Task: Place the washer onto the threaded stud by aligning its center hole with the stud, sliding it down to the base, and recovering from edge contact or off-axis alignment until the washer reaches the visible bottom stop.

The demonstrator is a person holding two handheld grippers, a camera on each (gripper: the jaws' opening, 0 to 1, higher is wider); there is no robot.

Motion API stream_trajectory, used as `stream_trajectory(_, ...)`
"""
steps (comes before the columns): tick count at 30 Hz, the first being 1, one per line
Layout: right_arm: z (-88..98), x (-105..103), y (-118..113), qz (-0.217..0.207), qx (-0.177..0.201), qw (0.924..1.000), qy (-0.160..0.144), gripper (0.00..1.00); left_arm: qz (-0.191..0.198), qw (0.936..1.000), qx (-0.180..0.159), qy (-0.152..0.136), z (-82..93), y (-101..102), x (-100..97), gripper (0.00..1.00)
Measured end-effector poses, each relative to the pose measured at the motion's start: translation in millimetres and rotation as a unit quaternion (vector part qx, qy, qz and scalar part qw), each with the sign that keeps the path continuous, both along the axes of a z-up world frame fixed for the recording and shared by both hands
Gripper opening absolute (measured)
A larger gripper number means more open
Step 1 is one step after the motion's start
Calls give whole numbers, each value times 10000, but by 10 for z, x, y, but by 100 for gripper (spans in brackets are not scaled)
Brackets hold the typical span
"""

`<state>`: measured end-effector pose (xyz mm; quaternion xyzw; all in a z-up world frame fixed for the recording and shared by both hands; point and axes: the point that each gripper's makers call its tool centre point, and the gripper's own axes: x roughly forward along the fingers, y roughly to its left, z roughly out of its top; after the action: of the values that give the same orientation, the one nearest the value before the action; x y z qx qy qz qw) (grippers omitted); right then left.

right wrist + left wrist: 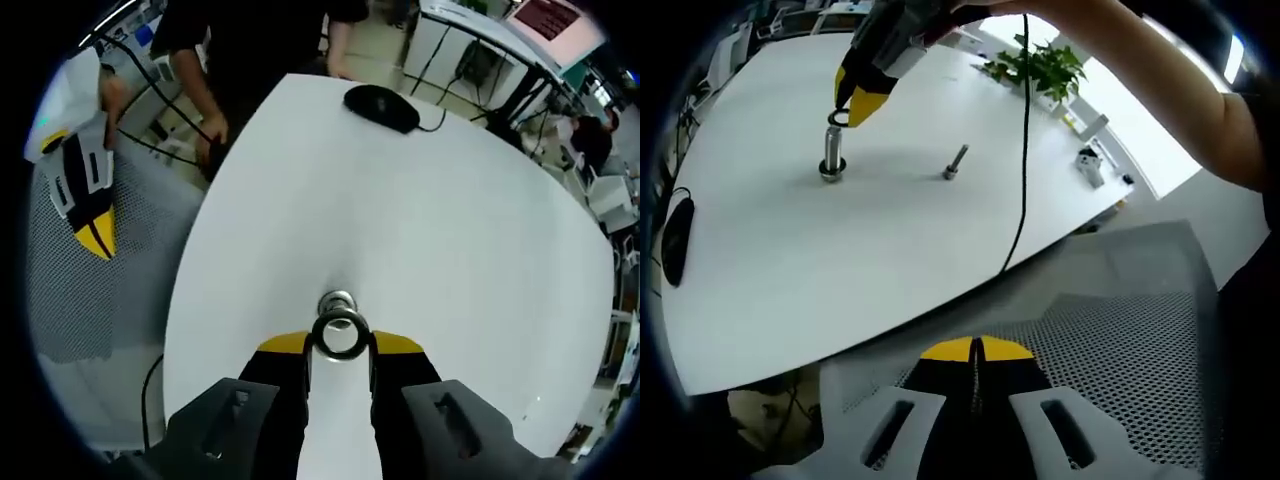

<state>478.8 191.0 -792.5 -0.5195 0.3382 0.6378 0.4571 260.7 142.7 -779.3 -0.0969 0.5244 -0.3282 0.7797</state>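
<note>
While the right tool (340, 345) clamps the washer (339, 335) by its rim, the ring hangs just above the tip of the stud (338, 302), not yet threaded on. Seen from the left gripper view, the stud (832, 155) stands upright well inside the white counter (880, 250), with a smaller bolt (955, 163) apart beside it. Left tool (978, 350): jaws together, empty, held off the counter's near edge over a mesh chair (1120, 320). A mouse (380, 106) lies near the far edge.

We observe the silver metal ring washer (339, 336) held level just above the tip of the upright silver threaded stud (832, 153), which stands on its nut base.
</note>
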Motion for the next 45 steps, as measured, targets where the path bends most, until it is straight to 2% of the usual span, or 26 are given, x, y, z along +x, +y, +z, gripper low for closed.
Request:
stream_trajectory(16, -106, -30, 61, 24, -155, 9999, 14, 22, -3, 10000, -7, 4, 1, -1, -3, 0)
stream_trajectory(23, -217, -47, 75, 38, -233, 9997, 57, 22, -33, 10000, 24, 14, -6, 0, -7, 0)
stream_trajectory(32, -462, -50, 47, -37, -375, 9992, 138, 22, -61, 10000, 25, 28, -13, -5, -14, 0)
stream_trajectory(36, -569, -40, 42, 57, -435, 9990, 125, 22, -124, 9999, 29, -24, -6, -13, -16, 0)
stream_trajectory(38, -597, -50, 48, 47, -476, 9987, 150, 22, -219, 9997, -32, -123, 20, -46, -18, 0)
stream_trajectory(41, -639, -73, 51, 79, -559, 9983, 139, 23, -106, 9999, -10, -28, 1, -23, -20, 0)
stream_trajectory(45, -619, -92, 47, 38, -627, 9980, 113, 24, -154, 9998, 53, -97, -6, -15, -18, 0)
